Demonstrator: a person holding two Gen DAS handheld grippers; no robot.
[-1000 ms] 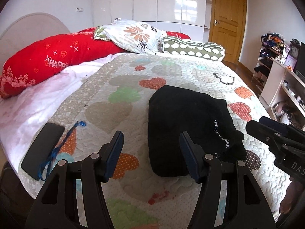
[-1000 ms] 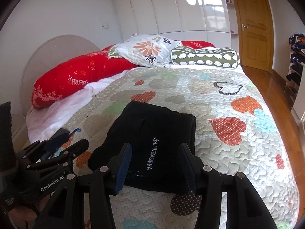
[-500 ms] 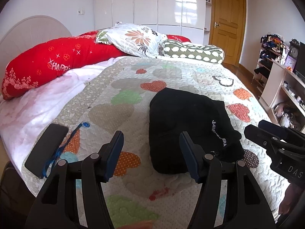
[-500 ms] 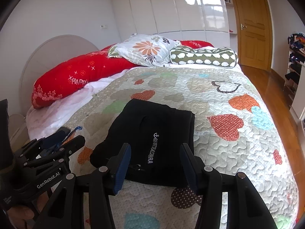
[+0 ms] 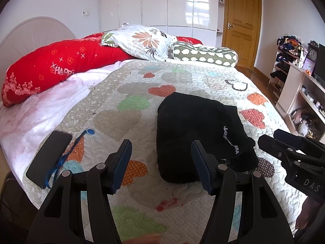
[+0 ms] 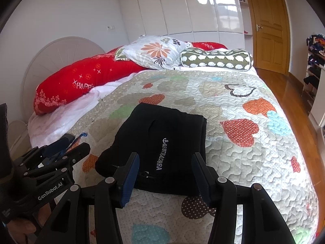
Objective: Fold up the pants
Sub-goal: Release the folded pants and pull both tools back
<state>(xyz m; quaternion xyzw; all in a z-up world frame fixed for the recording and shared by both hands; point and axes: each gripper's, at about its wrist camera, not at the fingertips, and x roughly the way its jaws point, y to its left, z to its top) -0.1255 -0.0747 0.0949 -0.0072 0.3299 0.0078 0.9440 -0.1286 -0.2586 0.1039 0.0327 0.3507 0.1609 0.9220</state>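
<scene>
1. Pants (image 5: 195,130): one black garment, seen as a compact folded bundle lying flat on the heart-patterned quilt (image 5: 126,93), toward the near edge of the bed. A line of white lettering is carried on the top layer, near the right-hand edge.

2. Left gripper (image 5: 160,160): held above the near edge of the quilt, jaws spread wide, nothing held. In the left wrist view the bundle is found ahead and to the right, partly behind the right-hand finger; bare quilt is framed between the fingers.

3. Right gripper (image 6: 165,172): jaws likewise spread wide, nothing held, no cloth touched. In the right wrist view the near edge of the bundle is framed squarely between the fingers.

4. Governing relation: the bundle's long axis is judged to run away from the tools, up the bed toward the pillows, with its short near edge presented to them. The right gripper is judged nearer and better aligned; the left stands off to the side.

5. Progress: the folding is judged to be complete or nearly so; only a last tidy or a lift appears to remain.

6. Sundries: a dark phone (image 5: 48,158) with a blue lanyard, lying near the left edge of the bed, well apart from the pants.
</scene>
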